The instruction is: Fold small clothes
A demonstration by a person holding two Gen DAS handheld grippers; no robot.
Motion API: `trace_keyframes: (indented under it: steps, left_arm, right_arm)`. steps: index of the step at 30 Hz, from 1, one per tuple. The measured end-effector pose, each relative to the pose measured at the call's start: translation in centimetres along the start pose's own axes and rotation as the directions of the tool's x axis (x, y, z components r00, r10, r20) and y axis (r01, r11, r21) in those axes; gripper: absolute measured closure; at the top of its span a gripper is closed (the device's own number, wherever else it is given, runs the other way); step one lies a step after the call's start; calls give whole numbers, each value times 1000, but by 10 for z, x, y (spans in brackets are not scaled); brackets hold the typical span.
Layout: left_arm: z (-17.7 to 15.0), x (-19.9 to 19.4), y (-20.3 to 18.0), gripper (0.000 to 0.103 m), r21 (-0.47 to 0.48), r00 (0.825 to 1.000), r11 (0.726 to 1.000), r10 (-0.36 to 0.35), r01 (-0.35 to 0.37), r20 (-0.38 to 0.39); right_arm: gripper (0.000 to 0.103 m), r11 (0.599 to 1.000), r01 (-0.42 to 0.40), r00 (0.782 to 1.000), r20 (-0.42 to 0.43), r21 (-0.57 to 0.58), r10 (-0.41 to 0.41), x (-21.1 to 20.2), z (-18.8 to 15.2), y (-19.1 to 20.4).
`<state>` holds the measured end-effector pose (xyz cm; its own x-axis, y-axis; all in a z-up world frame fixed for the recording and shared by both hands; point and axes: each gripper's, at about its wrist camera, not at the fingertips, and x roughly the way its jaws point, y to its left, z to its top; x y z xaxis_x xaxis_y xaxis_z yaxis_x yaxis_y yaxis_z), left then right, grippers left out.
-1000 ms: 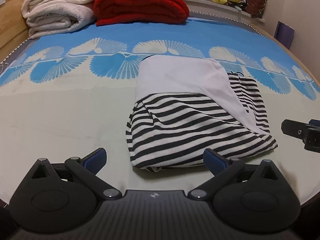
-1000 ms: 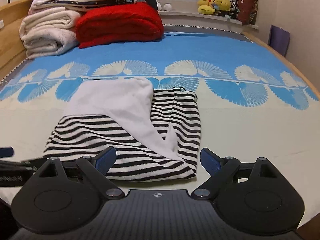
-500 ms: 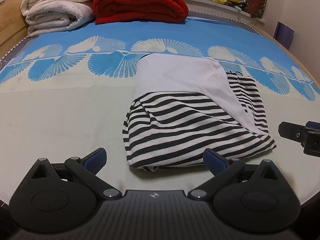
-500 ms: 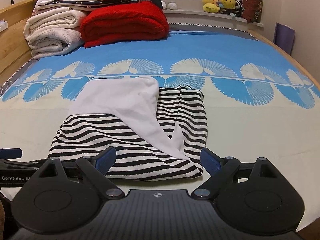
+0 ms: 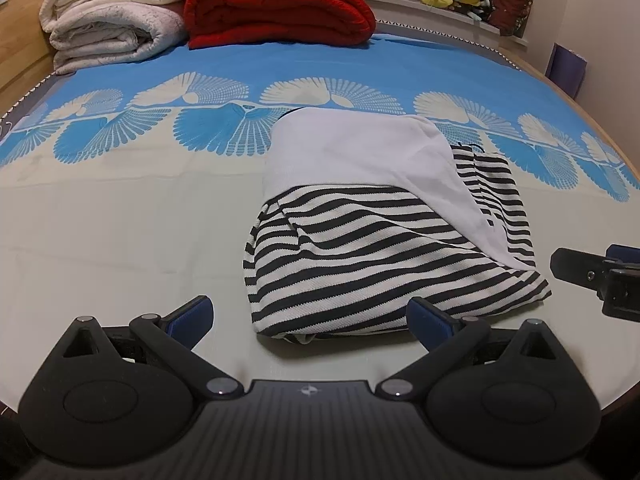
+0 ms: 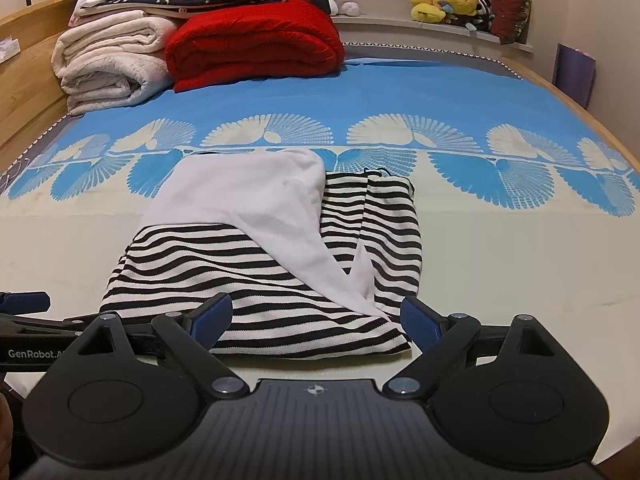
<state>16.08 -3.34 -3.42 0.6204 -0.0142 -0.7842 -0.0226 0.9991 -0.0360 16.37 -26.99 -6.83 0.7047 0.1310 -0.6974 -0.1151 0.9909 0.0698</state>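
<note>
A small black-and-white striped garment [image 5: 372,256] [image 6: 256,284] with a plain white panel [image 5: 360,152] [image 6: 248,204] lies folded flat on the bed. My left gripper [image 5: 308,316] is open just short of its near edge, the right blue pad close to the near right corner. In the right wrist view my right gripper [image 6: 316,316] also stands open at the garment's near edge, nothing between the fingers. The right gripper shows at the right margin of the left wrist view [image 5: 600,276]; the left gripper shows at the left margin of the right wrist view [image 6: 36,332].
The bed sheet [image 5: 120,208] is cream near me and blue with white fan prints farther off. Folded white blankets [image 5: 112,32] and a red quilt [image 5: 276,8] are stacked at the far left. Plush toys [image 6: 444,4] sit on the window ledge.
Both views have shifted slightly, and the garment sits a little lower and farther left in the left wrist view. The garment itself has not moved, and both grippers stay open.
</note>
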Motion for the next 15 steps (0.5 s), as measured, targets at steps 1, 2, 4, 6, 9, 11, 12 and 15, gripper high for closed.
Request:
trace_keyframes:
  steps: [1, 2, 4, 6, 9, 11, 12, 15]
  left_arm:
    - [0, 0, 0, 0, -1, 1000, 1000, 0, 0, -1]
    - [0, 0, 0, 0, -1, 1000, 1000, 1, -1, 0]
    - [0, 0, 0, 0, 0, 1000, 1000, 0, 0, 0]
    - [0, 0, 0, 0, 0, 1000, 1000, 0, 0, 0]
    - [0, 0, 0, 0, 0, 1000, 1000, 0, 0, 0]
    - [0, 0, -1, 0, 1, 1000, 1000, -1, 1, 1]
    - [-1, 0, 0, 0, 1, 1000, 1000, -1, 1, 1]
    - [-1, 0, 0, 0, 0, 1000, 1000, -1, 1, 1]
  right_arm:
    - [12, 1000, -1, 1000, 0, -1, 1, 0, 0, 0]
    - [12, 1000, -2, 1000, 0, -1, 2, 0, 0, 0]
    - [12, 1000, -3, 1000, -1, -2, 3, 0, 0, 0]
    - [12, 1000, -4, 1000, -1, -1, 4, 0, 0, 1]
    - [12, 1000, -2, 1000, 0, 0, 2, 0, 0, 1]
    - [12, 1000, -2, 1000, -1, -1, 2, 0, 0, 0]
    - [12, 1000, -2, 1000, -2, 0, 2, 0, 0, 1]
    - [12, 1000, -3, 1000, -2, 0, 3, 0, 0, 1]
